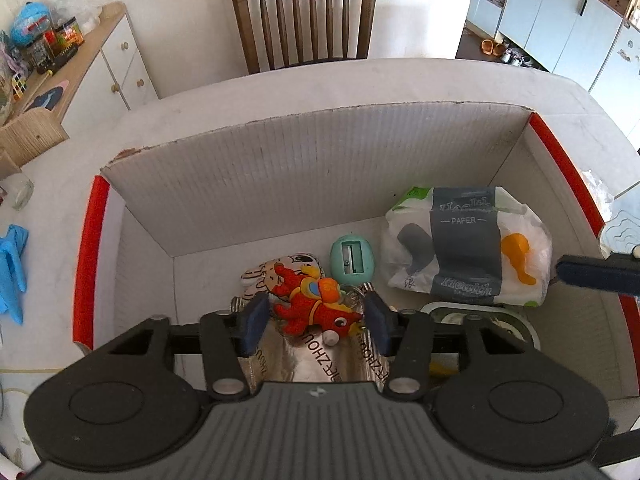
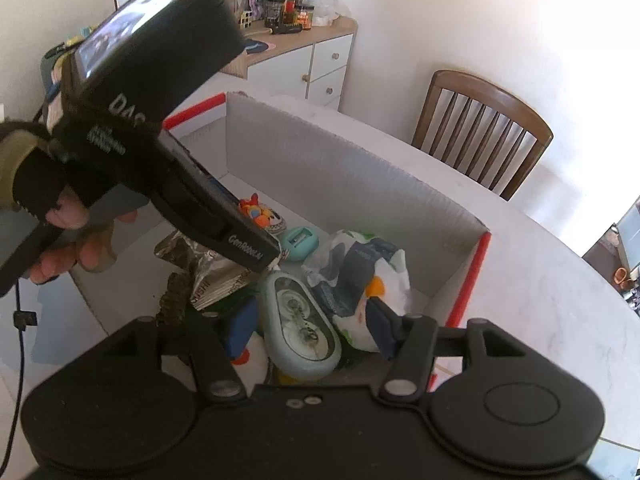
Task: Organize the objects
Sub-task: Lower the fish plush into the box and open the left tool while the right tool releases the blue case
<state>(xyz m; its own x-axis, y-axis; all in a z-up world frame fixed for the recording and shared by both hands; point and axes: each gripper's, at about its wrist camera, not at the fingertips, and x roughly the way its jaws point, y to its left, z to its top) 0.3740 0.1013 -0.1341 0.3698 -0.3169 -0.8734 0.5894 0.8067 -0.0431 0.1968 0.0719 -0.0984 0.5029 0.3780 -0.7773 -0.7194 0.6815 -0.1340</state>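
A white cardboard box (image 1: pixel 280 168) with red edges stands open on the table. Inside it a red plush toy (image 1: pixel 316 308) lies on a silver packet (image 1: pixel 320 364), beside a teal sharpener (image 1: pixel 352 260) and a tissue pack (image 1: pixel 464 248). My left gripper (image 1: pixel 316 320) reaches down into the box with the toy between its blue pads; small gaps show on both sides, so it is open. My right gripper (image 2: pixel 310 332) hovers open over a grey oval container (image 2: pixel 300 320) with a clear lid, next to the tissue pack (image 2: pixel 360 272). A hand holds the left gripper (image 2: pixel 274 258).
A wooden chair (image 1: pixel 304 12) stands behind the table (image 1: pixel 400 80). A sideboard (image 1: pixel 100 52) with jars and clutter is at the far left. A blue glove (image 1: pixel 14 268) and a glass jar (image 1: pixel 20 192) lie left of the box. A flat cartoon piece (image 1: pixel 260 276) sits under the toy.
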